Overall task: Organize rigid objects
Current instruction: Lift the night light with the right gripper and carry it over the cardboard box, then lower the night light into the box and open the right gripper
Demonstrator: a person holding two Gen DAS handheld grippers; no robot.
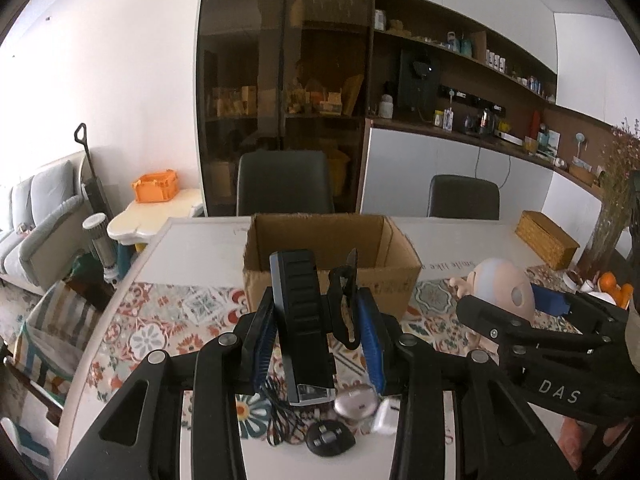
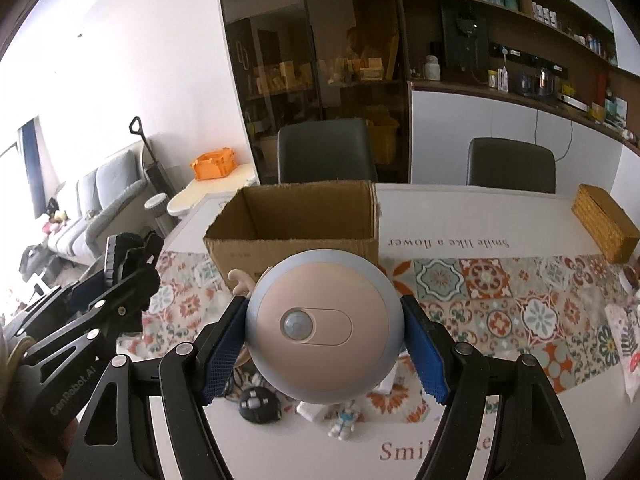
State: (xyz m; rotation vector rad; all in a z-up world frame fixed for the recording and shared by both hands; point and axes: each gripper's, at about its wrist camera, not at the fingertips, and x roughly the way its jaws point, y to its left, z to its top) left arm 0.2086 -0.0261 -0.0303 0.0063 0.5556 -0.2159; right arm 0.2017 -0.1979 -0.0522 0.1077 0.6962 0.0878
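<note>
My left gripper is shut on a black ribbed phone holder and holds it above the table, just in front of the open cardboard box. My right gripper is shut on a round pink and grey-blue sensor light, also lifted, in front of the same box. The right gripper and its light show at the right of the left wrist view. The left gripper shows at the left of the right wrist view.
On the patterned table mat below lie a round black device, a silver disc, a black cable, a small white figure. A wicker box stands at the right. Two dark chairs stand behind the table.
</note>
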